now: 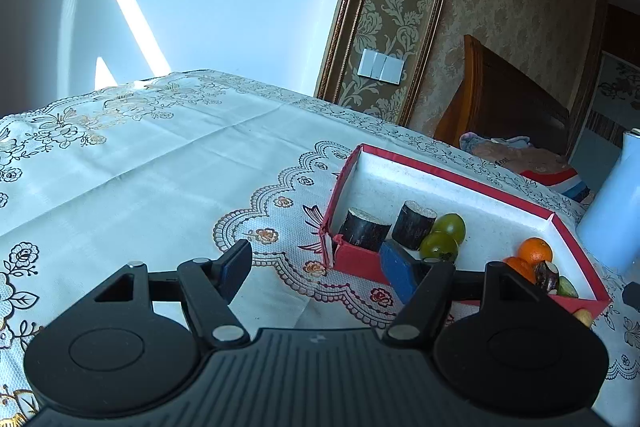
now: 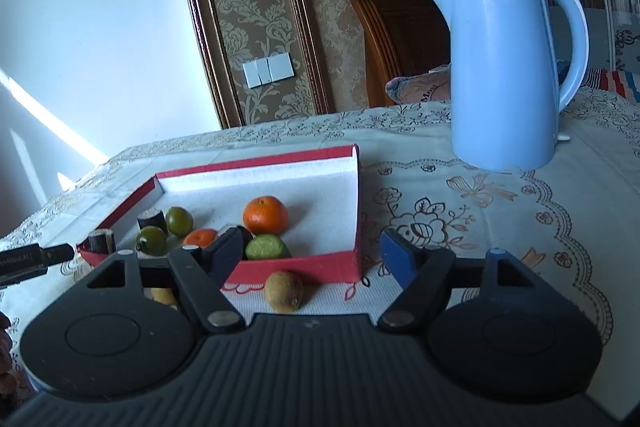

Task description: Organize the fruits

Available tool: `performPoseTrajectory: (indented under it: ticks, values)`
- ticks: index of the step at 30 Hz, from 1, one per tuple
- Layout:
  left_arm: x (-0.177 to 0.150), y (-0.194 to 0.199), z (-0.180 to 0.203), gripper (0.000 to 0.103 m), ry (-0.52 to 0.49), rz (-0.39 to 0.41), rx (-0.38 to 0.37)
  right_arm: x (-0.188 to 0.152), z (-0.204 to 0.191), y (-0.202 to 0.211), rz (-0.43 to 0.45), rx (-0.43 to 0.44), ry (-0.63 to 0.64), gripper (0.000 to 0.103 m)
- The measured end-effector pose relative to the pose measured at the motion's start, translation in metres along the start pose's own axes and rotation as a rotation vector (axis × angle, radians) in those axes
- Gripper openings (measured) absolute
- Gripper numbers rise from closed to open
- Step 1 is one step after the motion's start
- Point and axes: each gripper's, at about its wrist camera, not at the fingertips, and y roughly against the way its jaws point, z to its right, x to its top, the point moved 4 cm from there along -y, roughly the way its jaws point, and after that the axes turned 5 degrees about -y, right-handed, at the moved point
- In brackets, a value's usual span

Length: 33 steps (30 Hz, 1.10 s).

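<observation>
Brown kiwi (image 2: 284, 291), long axis upright

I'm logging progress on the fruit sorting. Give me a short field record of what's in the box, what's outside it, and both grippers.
container: red box with white lining
inside: two oranges, two green fruits, two dark sugarcane pieces, a cut green piece
outside: kiwi on the tablecloth before the box's front wall
nearby: blue kettle
left gripper: open, empty
right gripper: open, empty
</observation>
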Motion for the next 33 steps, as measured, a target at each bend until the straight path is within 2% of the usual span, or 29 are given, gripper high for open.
performPoseTrajectory:
  ticks: [4,7,11,15,16,18,20,25,29,33]
  values:
    - [-0.003,0.003,0.003,0.074,-0.03,0.002,0.005,-0.014,-0.006,-0.006,-0.058,-0.008,0.05,0.073]
    - [-0.004,0.001,0.004,0.074,-0.034,-0.006,0.007,-0.02,-0.011,-0.014,-0.092,-0.024,0.079,0.062]
    - [-0.005,-0.001,0.003,0.075,-0.029,-0.014,0.001,-0.024,-0.015,-0.023,-0.118,-0.045,0.113,0.06]
    - [-0.006,-0.002,0.005,0.075,-0.035,-0.026,-0.004,-0.025,-0.018,-0.028,-0.137,-0.05,0.131,0.048]
    - [-0.007,-0.002,0.005,0.075,-0.037,-0.027,-0.003,-0.026,-0.019,-0.03,-0.144,-0.05,0.134,0.042]
    - [-0.007,-0.002,0.005,0.075,-0.038,-0.027,-0.004,-0.026,-0.021,-0.032,-0.148,-0.047,0.139,0.042]
    - [-0.007,-0.003,0.006,0.081,-0.041,-0.034,-0.004,-0.026,-0.023,-0.034,-0.15,-0.048,0.148,0.042]
    - [-0.007,-0.004,0.007,0.081,-0.046,-0.036,-0.004,-0.026,-0.027,-0.039,-0.154,-0.051,0.161,0.042]
    - [-0.008,-0.004,0.008,0.081,-0.055,-0.039,-0.007,-0.027,-0.03,-0.042,-0.16,-0.037,0.164,0.034]
    - [-0.008,-0.005,0.007,0.081,-0.05,-0.049,-0.01,-0.028,-0.031,-0.044,-0.167,-0.038,0.167,0.034]
